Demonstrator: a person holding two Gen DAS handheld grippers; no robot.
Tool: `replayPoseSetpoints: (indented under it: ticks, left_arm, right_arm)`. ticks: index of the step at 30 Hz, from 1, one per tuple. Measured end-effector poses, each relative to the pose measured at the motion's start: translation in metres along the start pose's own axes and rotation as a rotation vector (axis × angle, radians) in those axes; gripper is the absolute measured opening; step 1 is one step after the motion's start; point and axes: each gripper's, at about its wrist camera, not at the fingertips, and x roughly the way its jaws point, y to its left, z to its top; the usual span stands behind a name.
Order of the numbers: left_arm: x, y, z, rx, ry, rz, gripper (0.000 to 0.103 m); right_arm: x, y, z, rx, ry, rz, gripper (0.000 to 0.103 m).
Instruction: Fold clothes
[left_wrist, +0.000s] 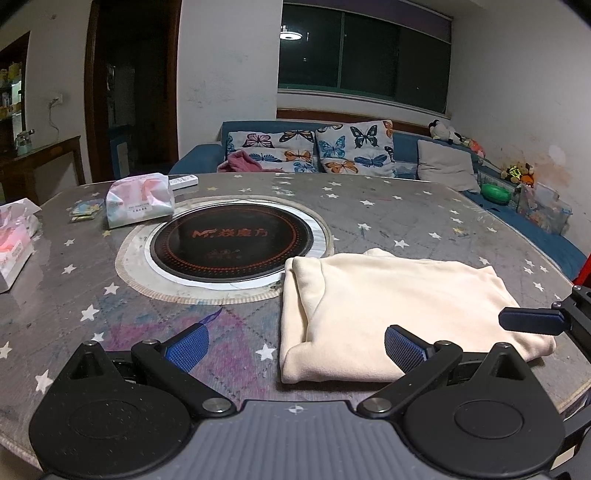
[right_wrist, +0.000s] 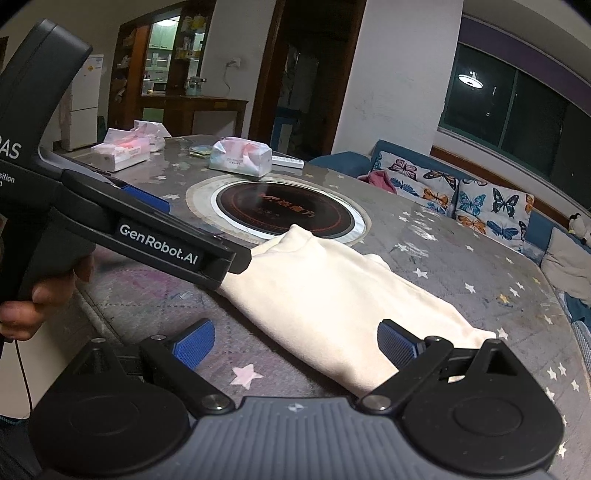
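A cream garment (left_wrist: 399, 310) lies folded into a flat rectangle on the star-patterned table; it also shows in the right wrist view (right_wrist: 332, 299). My left gripper (left_wrist: 295, 345) is open and empty, just in front of the garment's near left corner. My right gripper (right_wrist: 295, 345) is open and empty, over the garment's near edge. One right fingertip (left_wrist: 528, 320) shows at the garment's right side in the left wrist view. The left gripper's body (right_wrist: 155, 236) crosses the right wrist view at the left, above the garment's far end.
A black induction hob (left_wrist: 232, 245) is set in the table's middle, touching the garment's far edge. Tissue packs (left_wrist: 140, 201) (left_wrist: 14, 243) and a remote (left_wrist: 183, 181) lie at the far left. A blue sofa with butterfly cushions (left_wrist: 354, 147) stands behind the table.
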Motion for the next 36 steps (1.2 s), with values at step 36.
replayPoseSetpoints:
  ticks: [36]
  left_arm:
    - [0.027,0.016,0.015,-0.041,0.055,-0.016,0.103]
  right_arm:
    - [0.013,0.013,0.014,-0.084,-0.013,0.089,0.084]
